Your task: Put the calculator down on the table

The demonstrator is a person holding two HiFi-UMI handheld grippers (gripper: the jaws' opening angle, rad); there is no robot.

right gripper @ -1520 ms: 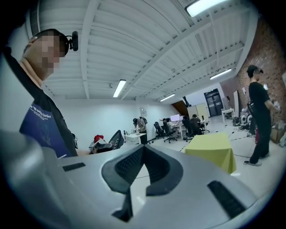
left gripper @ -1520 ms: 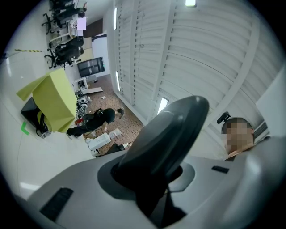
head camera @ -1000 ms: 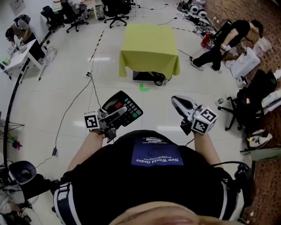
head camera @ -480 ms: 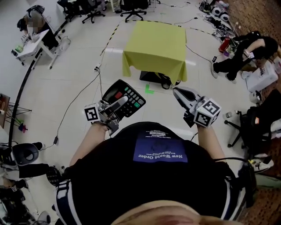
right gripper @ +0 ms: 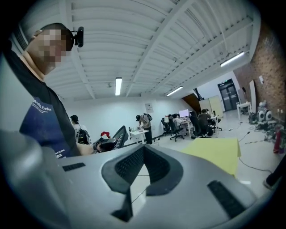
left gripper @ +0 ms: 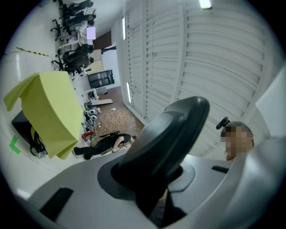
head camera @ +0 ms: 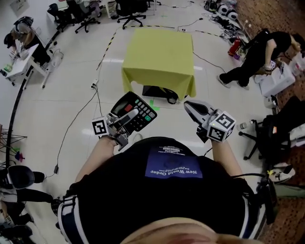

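The black desk calculator (head camera: 137, 111) with its red display panel and rows of keys is held above the floor, and my left gripper (head camera: 127, 116) is shut on its near edge. The left gripper view shows its dark underside (left gripper: 166, 142) filling the space between the jaws. My right gripper (head camera: 191, 107) hangs level to the right, shut, with nothing in it; its ribbed pads (right gripper: 130, 164) meet at the tips. The table under a yellow cloth (head camera: 159, 53) stands ahead, its top bare. It also shows in the gripper views as the yellow table (left gripper: 50, 107) and the yellow table (right gripper: 215, 152).
A dark box and cables (head camera: 159, 93) lie under the table, with a green floor mark (head camera: 154, 103) in front. A person in black (head camera: 255, 50) crouches at the right. Office chairs (head camera: 127, 8) stand at the back, a desk (head camera: 21, 57) at the left, a black chair (head camera: 274, 126) near right.
Both grippers have been carried forward across the floor toward the yellow table, which now sits closer to them. The calculator stays gripped in the left gripper; the right stays shut.
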